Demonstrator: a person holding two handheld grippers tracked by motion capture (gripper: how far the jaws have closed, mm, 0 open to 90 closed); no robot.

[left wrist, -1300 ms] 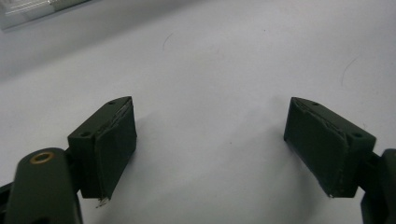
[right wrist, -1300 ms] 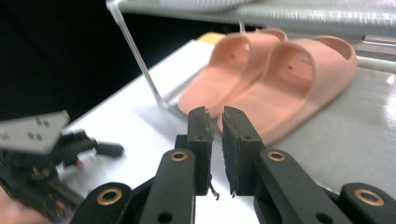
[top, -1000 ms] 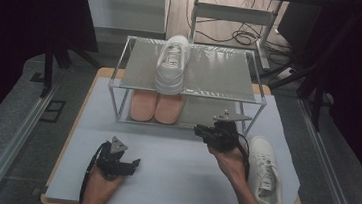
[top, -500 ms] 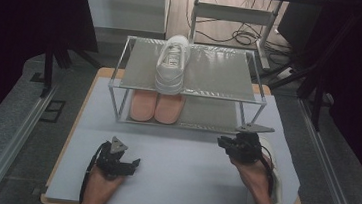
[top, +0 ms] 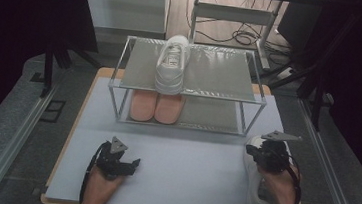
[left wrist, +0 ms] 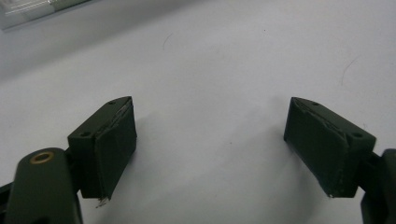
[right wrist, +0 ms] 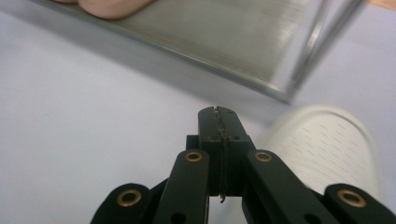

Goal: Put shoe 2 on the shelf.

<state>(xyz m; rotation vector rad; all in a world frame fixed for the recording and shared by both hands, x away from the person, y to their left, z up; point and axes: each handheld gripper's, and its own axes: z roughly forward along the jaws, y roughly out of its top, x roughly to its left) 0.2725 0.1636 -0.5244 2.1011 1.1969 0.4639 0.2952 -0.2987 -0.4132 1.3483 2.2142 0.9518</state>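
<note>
Since the earlier frames the right hand-held gripper (top: pixel 259 152) has slid from near the rack's front over to the loose white sneaker (top: pixel 258 200) at the bench's right edge, its jaws closing on nothing as it went. High view: it's above that shoe's toe end, probably lining up a grab to pair it with the white sneaker on the top shelf (top: pixel 172 65); pink slippers (top: pixel 157 107) sit on the lower shelf. The left hand-held gripper (top: pixel 124 163) rests parked on the bench (top: pixel 187 168). Left gripper view: jaws released wide, bare pale surface between. Right gripper view: jaws clenched together, empty, perforated toe just right. Dark room, cables behind.
</note>
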